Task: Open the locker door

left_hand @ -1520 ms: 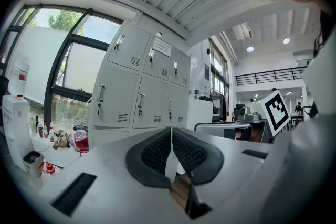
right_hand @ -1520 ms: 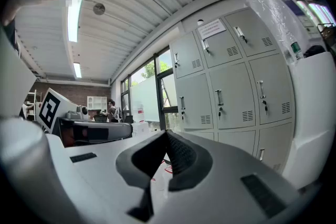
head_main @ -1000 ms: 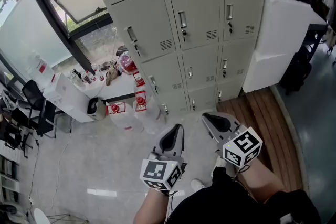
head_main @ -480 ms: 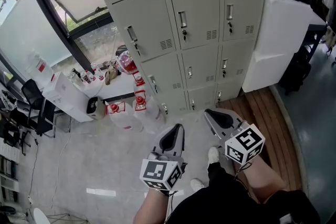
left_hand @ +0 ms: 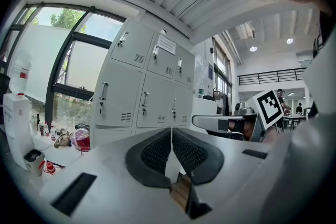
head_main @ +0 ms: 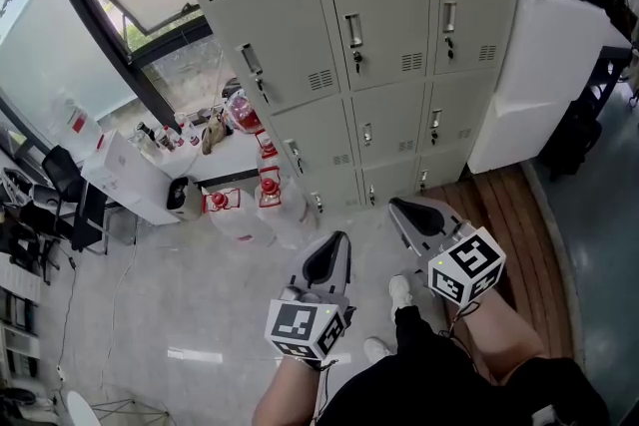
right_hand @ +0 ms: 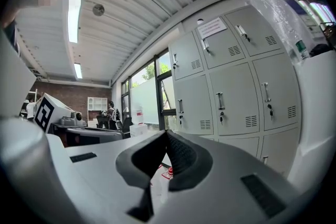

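Pale grey steel locker bank (head_main: 399,115) fills twelve o'clock of the head view. Every door we can see sits flush and closed. The task names no single door. The middle-row locker door (head_main: 394,10), with an upright metal handle (head_main: 353,30) at its left edge, lies dead ahead of both tools, so we take it as the likely target. That is a guess only.

Step in hand, as we judge it: approach. Nothing touches any door. Both tools are well apart from the bank, down at six o'clock by the person's legs.

Next move calls for closing the gap, raising one tool to handle height and parting its jaws. It would then set them round the handle and pull outward along the door's swing. We judge the hinge to be on the right, opposite the handle.

Left gripper (head_main: 332,244), grey-bodied with a marker cube, is held level and points to twelve o'clock. In the left gripper view its black ribbed pads (left_hand: 156,152) are clenched together with nothing between them. Right gripper (head_main: 399,210) sits at two o'clock of the left one, level, aimed about eleven o'clock. In the right gripper view its pads (right_hand: 181,157) also meet, empty.

Outward:
- Red-capped clear plastic jugs (head_main: 240,219) stand on the pale floor at ten o'clock of the left gripper, at the bank's foot.
- White boxy cabinet (head_main: 534,85) stands at two o'clock, against the bank.
- Dark-framed window (head_main: 70,15) is at ten o'clock.
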{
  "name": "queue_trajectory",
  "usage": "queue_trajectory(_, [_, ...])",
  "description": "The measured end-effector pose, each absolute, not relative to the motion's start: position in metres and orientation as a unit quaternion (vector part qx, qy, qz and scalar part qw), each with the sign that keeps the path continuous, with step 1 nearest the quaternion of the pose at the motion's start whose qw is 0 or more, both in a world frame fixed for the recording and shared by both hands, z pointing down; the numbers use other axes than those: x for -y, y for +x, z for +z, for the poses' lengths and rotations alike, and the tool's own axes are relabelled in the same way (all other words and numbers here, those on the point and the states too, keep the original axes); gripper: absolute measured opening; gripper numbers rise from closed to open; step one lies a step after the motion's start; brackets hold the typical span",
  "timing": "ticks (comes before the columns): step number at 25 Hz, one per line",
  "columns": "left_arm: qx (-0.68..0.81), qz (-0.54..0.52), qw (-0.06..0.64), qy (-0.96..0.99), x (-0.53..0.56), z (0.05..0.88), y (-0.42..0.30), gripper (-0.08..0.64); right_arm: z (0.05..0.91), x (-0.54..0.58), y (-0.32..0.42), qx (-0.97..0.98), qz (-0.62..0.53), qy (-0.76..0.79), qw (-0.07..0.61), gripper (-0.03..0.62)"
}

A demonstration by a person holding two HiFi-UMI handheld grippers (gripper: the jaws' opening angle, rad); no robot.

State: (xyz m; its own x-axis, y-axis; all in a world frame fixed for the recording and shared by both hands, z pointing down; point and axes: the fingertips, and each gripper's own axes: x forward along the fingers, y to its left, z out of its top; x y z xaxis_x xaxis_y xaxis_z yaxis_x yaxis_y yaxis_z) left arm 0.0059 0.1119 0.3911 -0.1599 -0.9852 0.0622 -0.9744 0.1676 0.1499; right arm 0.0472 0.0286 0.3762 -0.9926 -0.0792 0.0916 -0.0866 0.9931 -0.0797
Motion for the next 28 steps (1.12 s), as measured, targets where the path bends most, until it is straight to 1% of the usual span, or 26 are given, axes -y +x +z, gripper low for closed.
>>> queue_trajectory(11, [0.770,-0.035,0.079,0.632,-0.076,0.400,-0.032,0.021,0.380,0.012,0.006,0.997,0.042,0.029,0.051,0.054])
queue_trajectory(15, [0.771,-0.034,0.091,0.629,-0.059,0.398,-0.047,0.021,0.375,0.031,-0.014,0.998,0.041,0.026,0.049,0.054])
queue_trajectory(19, [0.775,-0.036,0.075,0.626,-0.040,0.392,-0.068,0.021,0.371,0.051,-0.037,0.998,0.039,0.022,0.045,0.054])
queue_trajectory(28, [0.786,-0.037,0.069,0.613,0.008,0.381,-0.112,0.021,0.360,0.104,-0.086,0.999,0.033,0.013,0.037,0.054])
